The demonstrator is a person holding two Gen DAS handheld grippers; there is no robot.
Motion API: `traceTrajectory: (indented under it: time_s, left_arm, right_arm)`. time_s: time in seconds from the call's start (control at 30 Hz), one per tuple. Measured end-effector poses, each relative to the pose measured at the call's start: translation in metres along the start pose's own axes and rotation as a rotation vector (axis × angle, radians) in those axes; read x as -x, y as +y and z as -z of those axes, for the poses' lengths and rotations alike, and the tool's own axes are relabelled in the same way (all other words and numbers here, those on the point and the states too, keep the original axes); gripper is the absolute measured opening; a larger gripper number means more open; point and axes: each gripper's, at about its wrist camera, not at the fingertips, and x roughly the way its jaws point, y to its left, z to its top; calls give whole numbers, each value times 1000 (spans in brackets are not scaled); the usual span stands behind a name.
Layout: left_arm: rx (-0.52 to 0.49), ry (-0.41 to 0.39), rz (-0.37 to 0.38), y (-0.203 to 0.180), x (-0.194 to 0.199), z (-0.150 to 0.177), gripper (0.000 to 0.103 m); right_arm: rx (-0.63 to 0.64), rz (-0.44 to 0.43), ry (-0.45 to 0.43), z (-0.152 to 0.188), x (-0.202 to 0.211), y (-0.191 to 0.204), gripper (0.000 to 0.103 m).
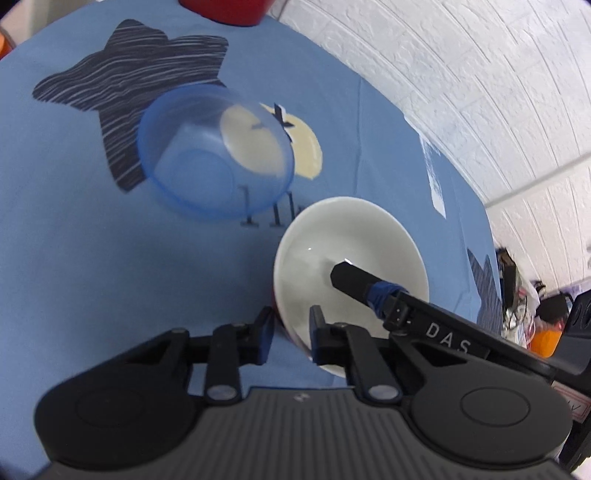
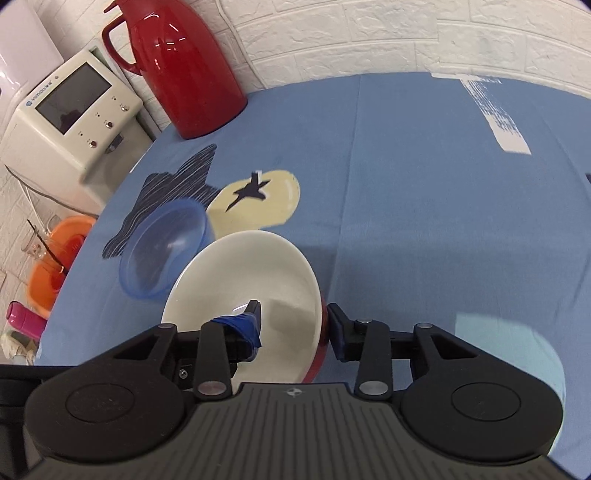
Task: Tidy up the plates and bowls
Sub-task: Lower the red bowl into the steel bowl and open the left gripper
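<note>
While the left gripper (image 1: 290, 332) is straddling the near rim of the white bowl (image 1: 351, 258), its jaws are standing apart, one finger outside the wall and one inside, and whether the pads are pressing the rim cannot be told. Reaching in from that gripper's right, a finger of the right gripper (image 2: 293, 326) is lying inside the same bowl. In the right wrist view, this gripper is bracketing the bowl's right-hand wall, its left finger, wrapped in blue tape, sitting inside the white interior and its right finger standing just outside the red exterior; contact is unclear here too. The bowl is tilting, its opening turned toward both cameras, above a blue tablecloth (image 2: 424, 221). Just beyond the bowl and to the left of both grippers, a translucent blue bowl (image 1: 214, 155) is lying on the cloth over a dark star print and a pale yellow patch. Farther ahead, at the cloth's far edge, a red jug (image 2: 184, 70) is standing by a white brick wall (image 2: 369, 33).
</note>
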Motion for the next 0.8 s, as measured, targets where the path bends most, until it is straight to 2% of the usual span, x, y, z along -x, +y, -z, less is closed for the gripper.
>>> traceTrajectory:
  time_s: [0.1,0.27,0.47,0.6,0.8]
  left_arm:
    - [-38,27,12,-5,19,23,9]
    - [-107,75,42,-20,65,72,8]
    - [-179,175,85,-29,102,139,8]
    - [-266,211,65,-33,111,179,8]
    - [-334,247,1,-27,105,219,8]
  right_arm:
    - [4,6,-2,19,23,5,25]
    - [21,31,-21,63,84,22,25]
    - [32,86,-16,128,150,36,25]
    - [29,100,9,169,165,39,25]
    - [-8,103,62,216,158,31,26]
